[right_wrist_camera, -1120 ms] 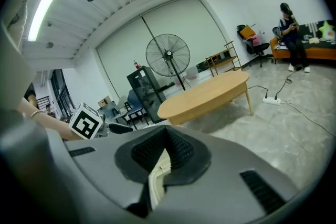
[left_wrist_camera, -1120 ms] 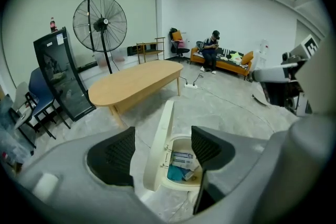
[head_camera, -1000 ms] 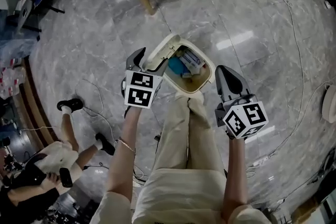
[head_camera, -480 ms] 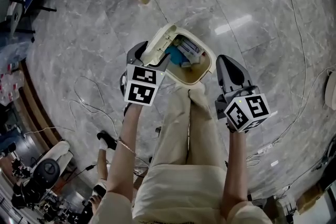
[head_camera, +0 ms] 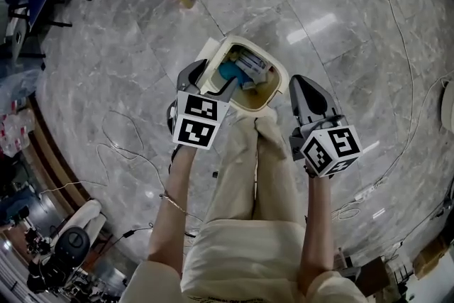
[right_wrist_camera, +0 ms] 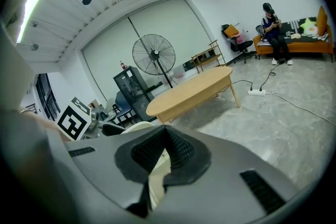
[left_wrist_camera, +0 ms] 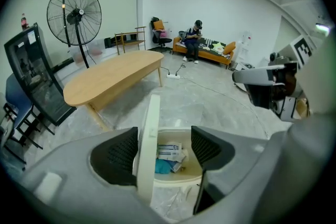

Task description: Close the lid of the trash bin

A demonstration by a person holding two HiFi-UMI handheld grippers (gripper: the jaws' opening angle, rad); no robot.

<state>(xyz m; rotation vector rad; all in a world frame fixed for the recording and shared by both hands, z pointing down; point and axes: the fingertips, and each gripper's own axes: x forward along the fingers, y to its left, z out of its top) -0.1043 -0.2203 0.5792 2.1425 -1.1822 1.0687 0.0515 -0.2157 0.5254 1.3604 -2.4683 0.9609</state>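
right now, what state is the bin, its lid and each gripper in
trash bin, open, rubbish inside
lid, raised on edge, not yet shut
left gripper, jaws apart, either side of the lid
right gripper, jaws together, holding nothing

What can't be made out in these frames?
- Left gripper view: whether the left tool presses the lid; the lid's edge overlaps one pad.
- Head view: the trash bin base, behind the person's legs.
- Right gripper view: most of the bin, behind the right tool's shut jaws.
- Print on the boxes inside: too small.
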